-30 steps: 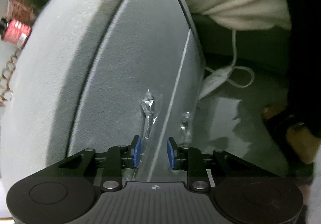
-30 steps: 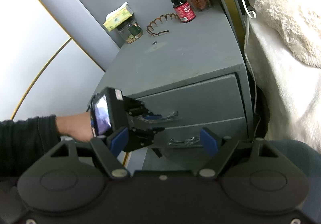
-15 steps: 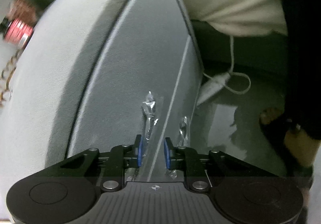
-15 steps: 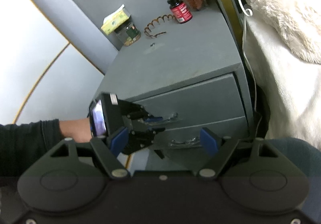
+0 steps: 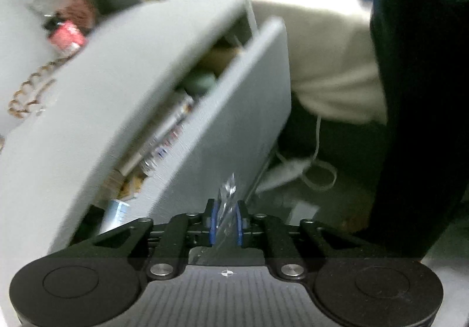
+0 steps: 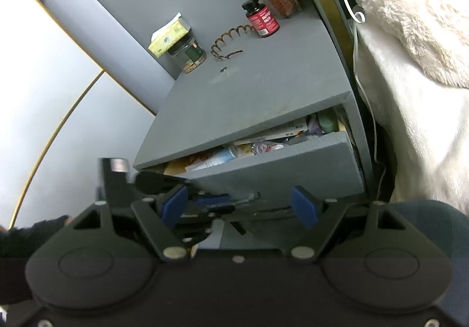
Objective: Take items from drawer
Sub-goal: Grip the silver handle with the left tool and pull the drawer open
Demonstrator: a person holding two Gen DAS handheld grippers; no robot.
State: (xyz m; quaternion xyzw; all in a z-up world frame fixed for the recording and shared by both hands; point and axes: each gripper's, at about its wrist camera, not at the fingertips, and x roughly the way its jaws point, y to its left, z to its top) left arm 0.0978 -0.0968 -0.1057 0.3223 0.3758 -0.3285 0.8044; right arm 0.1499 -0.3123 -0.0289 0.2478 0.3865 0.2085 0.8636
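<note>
Top drawer (image 6: pixel 281 168) part open; left gripper (image 5: pixel 225 223) clamps, apparently, its handle (image 5: pixel 227 195). Right gripper (image 6: pixel 240 205) spread, empty. Items (image 6: pixel 255 146), 12 o'clock, untaken.

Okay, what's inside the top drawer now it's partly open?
The grey top drawer shows jumbled packets, tubes and papers. Its rear contents stay hidden under the grey cabinet top.

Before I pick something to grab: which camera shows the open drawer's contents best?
The right wrist view: it looks down into the top drawer, with its packets and tubes sharp. The left wrist view shows the drawer blurred and edge-on, the left gripper shut on its handle.
</note>
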